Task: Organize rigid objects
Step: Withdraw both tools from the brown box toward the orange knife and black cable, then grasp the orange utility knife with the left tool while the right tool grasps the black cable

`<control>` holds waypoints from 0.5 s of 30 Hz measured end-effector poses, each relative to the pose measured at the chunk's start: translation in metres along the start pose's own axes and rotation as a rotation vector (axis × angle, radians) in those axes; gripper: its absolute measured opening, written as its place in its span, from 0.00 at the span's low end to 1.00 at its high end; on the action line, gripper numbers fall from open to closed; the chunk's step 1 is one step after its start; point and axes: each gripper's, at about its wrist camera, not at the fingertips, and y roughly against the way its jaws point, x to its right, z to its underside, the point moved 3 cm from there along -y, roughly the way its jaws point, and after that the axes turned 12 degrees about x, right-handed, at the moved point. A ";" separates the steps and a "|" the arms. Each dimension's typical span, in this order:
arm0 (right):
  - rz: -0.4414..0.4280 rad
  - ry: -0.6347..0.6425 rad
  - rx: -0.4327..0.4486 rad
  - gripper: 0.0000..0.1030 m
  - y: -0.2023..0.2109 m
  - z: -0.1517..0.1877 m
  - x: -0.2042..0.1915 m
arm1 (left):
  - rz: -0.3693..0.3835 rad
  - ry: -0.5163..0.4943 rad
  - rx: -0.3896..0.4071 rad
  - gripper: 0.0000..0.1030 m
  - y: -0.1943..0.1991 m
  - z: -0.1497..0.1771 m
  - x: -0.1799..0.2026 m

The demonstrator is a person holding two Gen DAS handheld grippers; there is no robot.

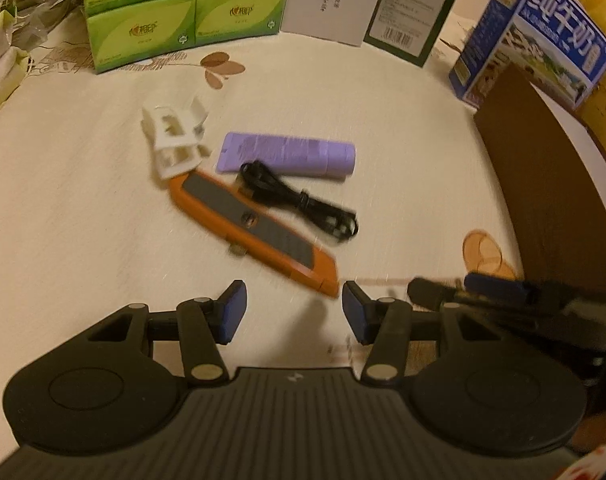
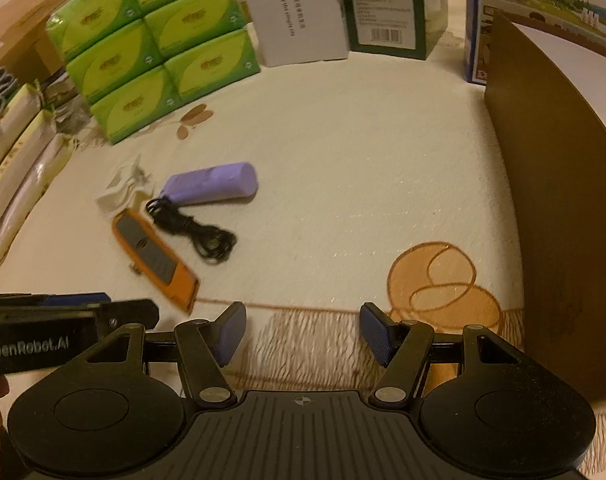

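Four small things lie together on the cream tablecloth. They are an orange utility knife (image 1: 255,228) (image 2: 155,256), a purple tube (image 1: 289,156) (image 2: 215,184), a coiled black cable (image 1: 299,200) (image 2: 195,228) and a white plastic piece (image 1: 175,140) (image 2: 119,192). My left gripper (image 1: 295,308) hovers open just short of the knife's near end, with nothing between its blue pads. My right gripper (image 2: 303,328) is open and empty, to the right of the pile over the cloth's orange pattern. Each gripper shows at the edge of the other's view, the right gripper (image 1: 495,284) and the left gripper (image 2: 63,320).
Green tissue packs (image 1: 183,12) (image 2: 151,40), a white box (image 1: 331,0) (image 2: 299,12), a dark green box (image 1: 415,8) and a blue milk carton (image 1: 543,28) line the far side. A tall brown panel (image 2: 563,200) (image 1: 543,184) stands on the right. Stacked packages (image 2: 15,152) crowd the left edge.
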 end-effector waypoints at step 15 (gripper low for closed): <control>-0.018 0.031 0.028 0.59 -0.016 -0.006 0.008 | -0.097 0.027 0.022 0.48 -0.033 0.000 0.005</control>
